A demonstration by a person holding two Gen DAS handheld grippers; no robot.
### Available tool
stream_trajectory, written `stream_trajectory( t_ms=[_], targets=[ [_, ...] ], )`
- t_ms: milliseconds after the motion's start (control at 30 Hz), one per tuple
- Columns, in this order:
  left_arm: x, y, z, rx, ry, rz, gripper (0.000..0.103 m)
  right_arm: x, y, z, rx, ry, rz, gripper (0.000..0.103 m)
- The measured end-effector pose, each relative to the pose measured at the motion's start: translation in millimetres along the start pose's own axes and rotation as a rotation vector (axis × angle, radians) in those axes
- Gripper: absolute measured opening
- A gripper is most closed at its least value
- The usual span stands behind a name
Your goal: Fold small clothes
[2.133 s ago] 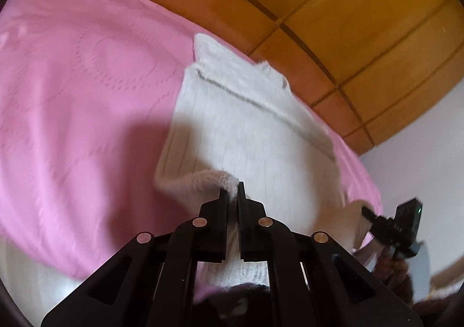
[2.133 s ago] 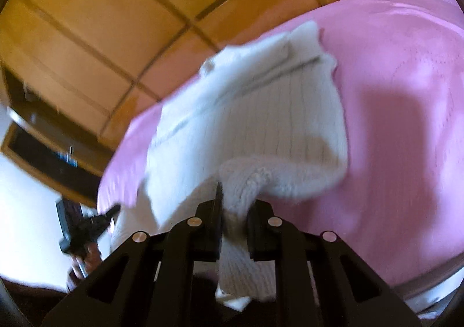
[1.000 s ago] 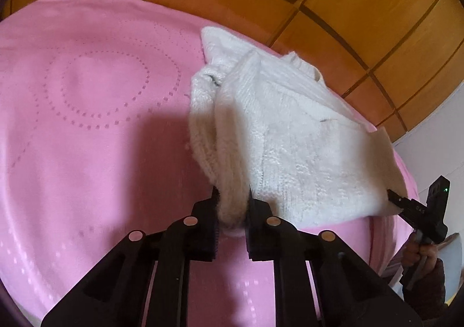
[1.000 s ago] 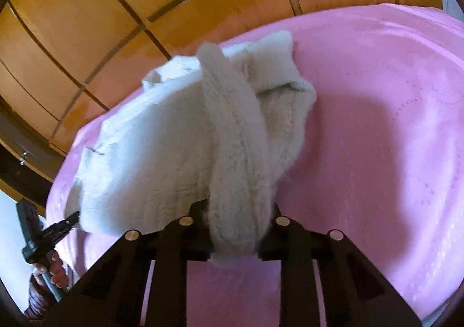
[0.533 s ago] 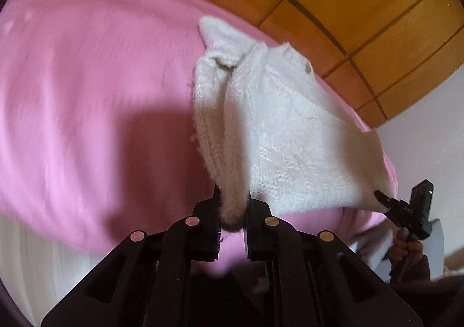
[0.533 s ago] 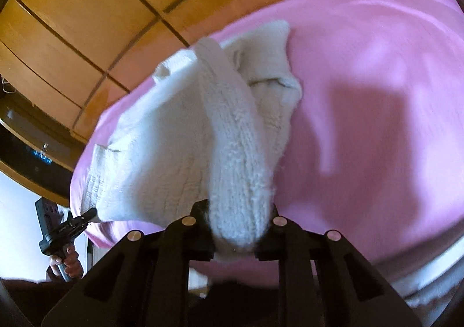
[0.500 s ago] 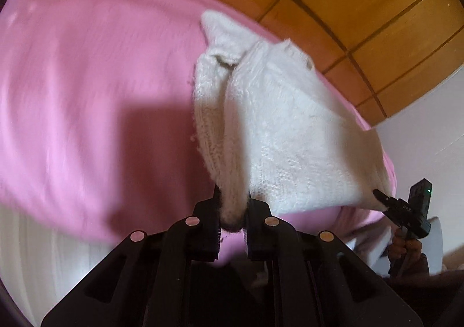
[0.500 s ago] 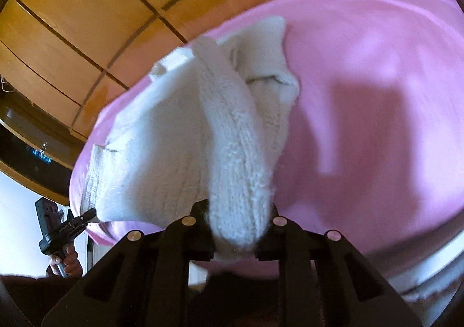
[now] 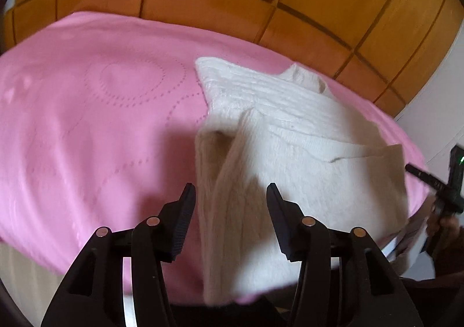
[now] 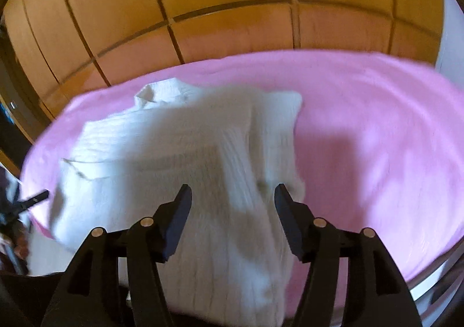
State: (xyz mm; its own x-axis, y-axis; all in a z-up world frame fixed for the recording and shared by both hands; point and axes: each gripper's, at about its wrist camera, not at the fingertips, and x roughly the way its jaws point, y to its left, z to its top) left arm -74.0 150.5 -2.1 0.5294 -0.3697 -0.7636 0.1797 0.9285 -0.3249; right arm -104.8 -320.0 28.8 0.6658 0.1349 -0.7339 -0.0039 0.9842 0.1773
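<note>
Sweater (image 9: 290,153) between opening left claw (image 9: 230,196)

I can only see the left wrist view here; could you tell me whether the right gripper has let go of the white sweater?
Observer: Yes. The right gripper has its jaws opening, pads clear of the white knit sweater, which lies between them.
Operator: Thank you. Is anything beyond the sweater on that side?
Observer: Only bare pink blanket, out to its far edge.
Operator: And does the sweater overhang the near edge?
Observer: It seems to; its lower end runs down past the blanket's near edge, out of frame.
</note>
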Motion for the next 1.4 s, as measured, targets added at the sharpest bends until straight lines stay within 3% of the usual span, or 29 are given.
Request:
stream_trajectory(
  t_ms=[33,100,133,167,200,233,267,500,667,800,933,1000,1100,1200,1233,1267,1300,1333,1400],
  targets=[
    [2,1,-2,0.009,0.002,-0.006,0.049,9,4,2,-0.021,0.013,-0.012,0.056],
    [15,-3,3,0.020,0.011,-0.012,0.049,25,8,3,-0.048,0.051,-0.030,0.035],
    [17,-2,3,0.023,0.022,-0.013,0.042,31,8,2,-0.060,0.069,-0.033,0.016],
    [20,-3,3,0.028,0.033,-0.014,0.028,34,7,2,-0.066,0.081,-0.043,0.008],
    [22,-4,4,0.037,0.038,-0.007,0.014,34,6,0,-0.065,0.082,-0.046,0.008],
    [20,-5,3,0.050,0.019,0.004,0.006,30,4,-1,-0.061,0.075,-0.033,0.007],
    [14,-7,3,0.060,-0.007,0.000,0.006,24,3,-2,-0.060,0.069,-0.025,0.007],
    [-29,-10,6,0.053,-0.107,-0.016,0.005,-31,-2,14,-0.017,-0.031,0.076,0.006],
    [-30,-17,42,0.039,-0.168,-0.023,0.005,-35,-4,56,0.017,-0.119,0.111,0.006],
    [-8,-12,92,0.008,-0.196,-0.030,0.004,-10,-6,101,0.018,-0.160,0.078,0.006],
    [37,-5,132,-0.043,-0.164,0.007,0.004,39,-21,132,0.083,-0.134,0.015,0.006],
    [61,-2,144,-0.065,-0.125,0.031,0.004,64,-31,136,0.117,-0.096,-0.010,0.006],
    [106,-2,152,-0.053,-0.028,0.124,0.004,116,-43,131,0.151,0.009,-0.074,0.006],
    [116,-4,151,-0.046,-0.003,0.168,0.005,140,-49,119,0.177,0.065,-0.078,0.008],
    [110,-5,150,-0.047,-0.019,0.173,0.014,140,-51,116,0.182,0.058,-0.080,0.017],
    [103,-7,150,-0.046,-0.037,0.186,0.022,135,-53,116,0.190,0.042,-0.090,0.041],
    [90,-8,150,-0.042,-0.070,0.198,0.035,128,-53,116,0.196,0.020,-0.099,0.048],
    [81,-10,149,-0.037,-0.101,0.187,0.041,116,-52,116,0.194,-0.022,-0.107,0.050],
    [61,-19,146,-0.004,-0.154,0.114,0.041,97,-42,116,0.176,-0.073,-0.089,0.050]
  ],
)
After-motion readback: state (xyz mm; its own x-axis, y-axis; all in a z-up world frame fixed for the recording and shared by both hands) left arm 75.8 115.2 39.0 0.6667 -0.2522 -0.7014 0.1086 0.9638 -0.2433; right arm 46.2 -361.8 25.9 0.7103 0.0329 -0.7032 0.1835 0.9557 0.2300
